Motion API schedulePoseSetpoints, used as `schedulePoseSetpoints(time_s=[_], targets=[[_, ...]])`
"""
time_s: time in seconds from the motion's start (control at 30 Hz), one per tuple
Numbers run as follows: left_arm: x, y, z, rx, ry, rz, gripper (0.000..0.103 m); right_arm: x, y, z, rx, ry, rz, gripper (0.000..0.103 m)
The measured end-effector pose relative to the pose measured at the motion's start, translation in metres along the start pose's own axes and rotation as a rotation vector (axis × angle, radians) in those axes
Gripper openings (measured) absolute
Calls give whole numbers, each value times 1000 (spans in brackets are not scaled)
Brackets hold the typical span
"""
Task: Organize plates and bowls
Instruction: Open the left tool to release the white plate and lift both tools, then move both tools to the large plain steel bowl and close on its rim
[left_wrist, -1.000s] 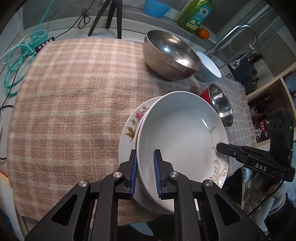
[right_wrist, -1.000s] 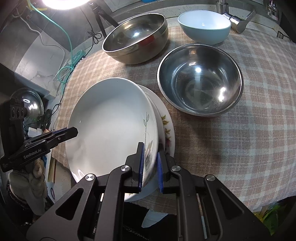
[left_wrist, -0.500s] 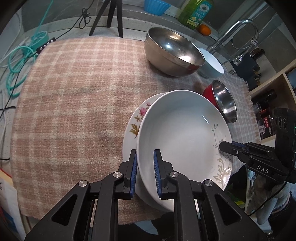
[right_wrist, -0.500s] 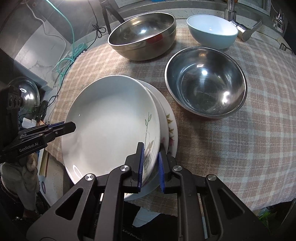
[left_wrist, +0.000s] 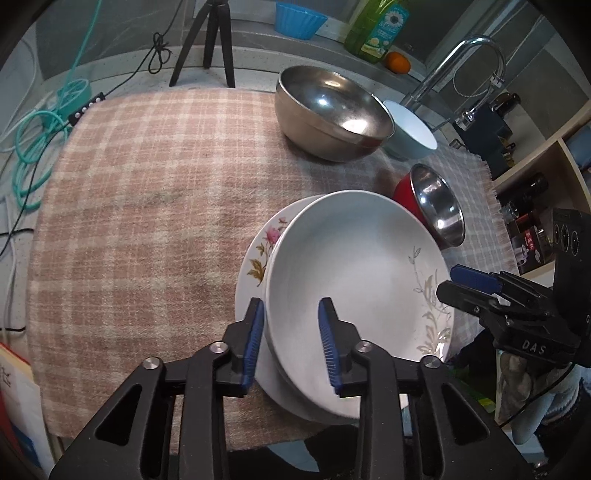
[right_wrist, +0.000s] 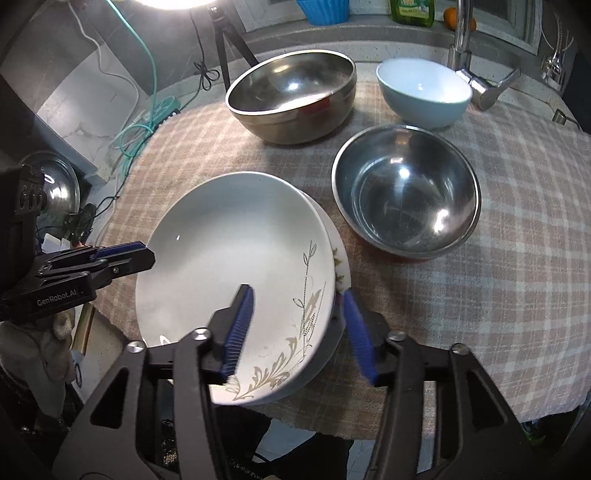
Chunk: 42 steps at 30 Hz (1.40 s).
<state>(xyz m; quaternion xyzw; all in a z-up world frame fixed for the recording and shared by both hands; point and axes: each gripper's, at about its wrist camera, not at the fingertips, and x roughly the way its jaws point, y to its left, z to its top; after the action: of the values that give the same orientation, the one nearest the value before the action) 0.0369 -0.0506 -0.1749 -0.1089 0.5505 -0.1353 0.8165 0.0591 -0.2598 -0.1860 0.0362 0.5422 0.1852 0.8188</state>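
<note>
The deep white ceramic plate with a grey leaf motif (left_wrist: 354, 284) sits stacked on the flower-printed white plate (left_wrist: 258, 258), near the front edge of the pink checked cloth (left_wrist: 147, 206).

Left gripper (left_wrist: 291, 343): jaws have just been opening and now straddle the deep plate's rim, pads apparently clear of it. Right gripper (right_wrist: 299, 332): jaws have just been opening, wide apart around the opposite rim, holding nothing.

Handling judgement: glazed ceramic, so rigid, fairly heavy, slick and chippable. The rim is the only purchase; two opposite rim grips look safest.

Steel bowl with red outside (right_wrist: 406, 192) stands just beside the stack.
</note>
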Motion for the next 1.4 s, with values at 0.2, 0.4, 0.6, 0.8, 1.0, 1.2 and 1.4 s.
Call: schedulePoseSetpoints(time_s=[0.2, 0.4, 0.6, 0.8, 1.0, 1.2, 1.4], targets=[[-8, 1, 5, -1, -27, -8, 54, -10, -2, -1, 5, -28, 10, 71], [-14, 7, 12, -26, -49, -1, 58, -21, -8, 0, 27, -63, 11, 78], [-16, 9, 20, -25, -55, 20, 65, -35, -15, 12, 41, -111, 6, 86], [-25, 15, 40, -30, -82, 16, 65, -48, -26, 33, 82, -151, 22, 90], [-30, 24, 70, -54, -116, -19, 65, -55, -36, 61, 151, -194, 73, 91], [-24, 27, 101, -88, -136, -79, 65, -49, -45, 90, 205, -212, 125, 91], [-4, 30, 127, -109, -108, -133, 65, -30, -56, 113, 255, -204, 171, 91]])
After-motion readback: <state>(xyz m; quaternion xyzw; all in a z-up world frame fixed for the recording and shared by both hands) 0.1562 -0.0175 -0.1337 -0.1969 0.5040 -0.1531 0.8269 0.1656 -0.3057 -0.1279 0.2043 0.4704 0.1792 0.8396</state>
